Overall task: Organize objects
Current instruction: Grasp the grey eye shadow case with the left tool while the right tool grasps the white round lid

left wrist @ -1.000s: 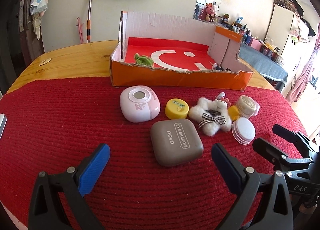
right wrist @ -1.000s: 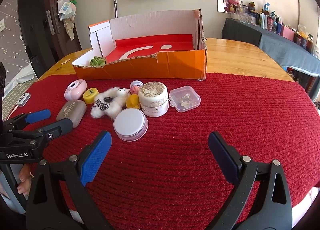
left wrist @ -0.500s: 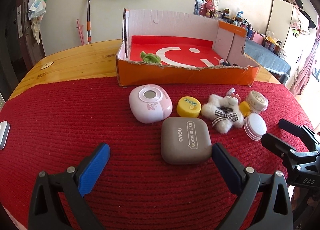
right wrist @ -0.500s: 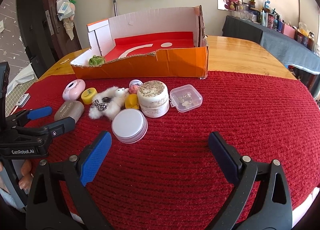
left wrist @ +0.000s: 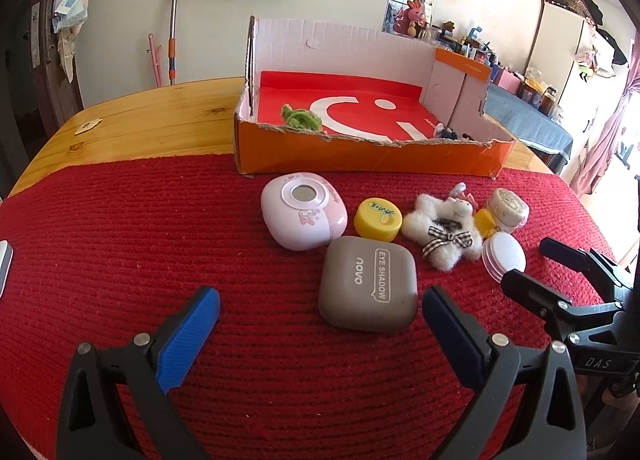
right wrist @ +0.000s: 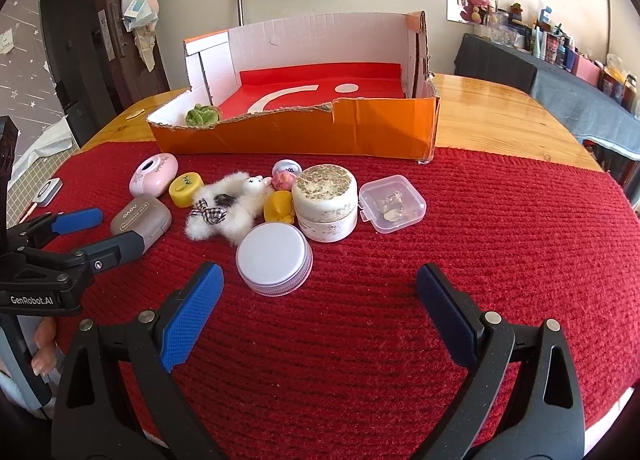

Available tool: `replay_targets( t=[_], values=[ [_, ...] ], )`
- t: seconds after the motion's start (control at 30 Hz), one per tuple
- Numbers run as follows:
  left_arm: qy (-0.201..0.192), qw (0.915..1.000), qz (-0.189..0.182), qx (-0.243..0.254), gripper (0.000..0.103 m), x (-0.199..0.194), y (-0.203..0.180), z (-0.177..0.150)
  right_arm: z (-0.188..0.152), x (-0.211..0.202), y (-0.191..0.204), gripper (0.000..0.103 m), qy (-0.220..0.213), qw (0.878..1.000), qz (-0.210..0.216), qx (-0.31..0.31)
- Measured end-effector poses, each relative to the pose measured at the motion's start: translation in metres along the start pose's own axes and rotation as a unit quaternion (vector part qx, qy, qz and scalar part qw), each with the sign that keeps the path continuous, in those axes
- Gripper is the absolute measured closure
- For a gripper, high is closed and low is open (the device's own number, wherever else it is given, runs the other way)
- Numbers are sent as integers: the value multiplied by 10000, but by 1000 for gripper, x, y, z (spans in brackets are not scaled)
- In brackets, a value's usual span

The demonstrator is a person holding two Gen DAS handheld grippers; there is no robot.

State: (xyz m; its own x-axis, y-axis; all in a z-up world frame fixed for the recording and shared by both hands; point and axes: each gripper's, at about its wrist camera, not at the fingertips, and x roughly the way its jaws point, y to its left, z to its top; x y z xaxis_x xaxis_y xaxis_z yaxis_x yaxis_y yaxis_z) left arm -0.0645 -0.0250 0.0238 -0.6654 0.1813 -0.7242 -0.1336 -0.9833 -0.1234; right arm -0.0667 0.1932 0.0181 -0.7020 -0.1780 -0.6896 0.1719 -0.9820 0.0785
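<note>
Trinkets are lying clustered on the red mat (left wrist: 120, 260) just in front of the orange box (right wrist: 296, 135), probably waiting to go in beside the green toy (left wrist: 302, 118). Left gripper (left wrist: 320, 320) is hovering wide open and empty over the brown case (left wrist: 368, 288); right gripper (right wrist: 318, 296) is gaping empty near the white tin (right wrist: 274, 258). Wooden surface (left wrist: 152, 123), cluttered room behind.
</note>
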Motion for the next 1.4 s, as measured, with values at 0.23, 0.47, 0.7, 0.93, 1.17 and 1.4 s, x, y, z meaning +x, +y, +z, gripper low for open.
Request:
replay_targets(
  t=[0.23, 0.47, 0.7, 0.93, 1.17, 1.4],
  values=[
    [64, 9998, -94, 187, 7, 4, -6, 4, 3, 6, 5, 4, 73, 9998, -80, -141],
    [55, 9994, -247, 235, 12, 8, -12, 8, 4, 11, 12, 5, 103, 9990, -258, -346],
    [-29, 9982, -260, 548, 31, 9, -23, 5, 5, 12, 18, 22, 64, 9987, -216, -454],
    [-155, 9975, -327, 610, 51, 5, -27, 0, 3, 8, 23, 64, -75, 9983, -15, -572],
    [-132, 9970, -550, 521, 51, -4, -27, -1, 3, -2, 22, 64, -148, 9984, 137, -532],
    [-270, 9968, -559, 509, 51, -17, -28, 1, 10, -16, 20, 64, -288, 9982, 210, -479]
  ],
)
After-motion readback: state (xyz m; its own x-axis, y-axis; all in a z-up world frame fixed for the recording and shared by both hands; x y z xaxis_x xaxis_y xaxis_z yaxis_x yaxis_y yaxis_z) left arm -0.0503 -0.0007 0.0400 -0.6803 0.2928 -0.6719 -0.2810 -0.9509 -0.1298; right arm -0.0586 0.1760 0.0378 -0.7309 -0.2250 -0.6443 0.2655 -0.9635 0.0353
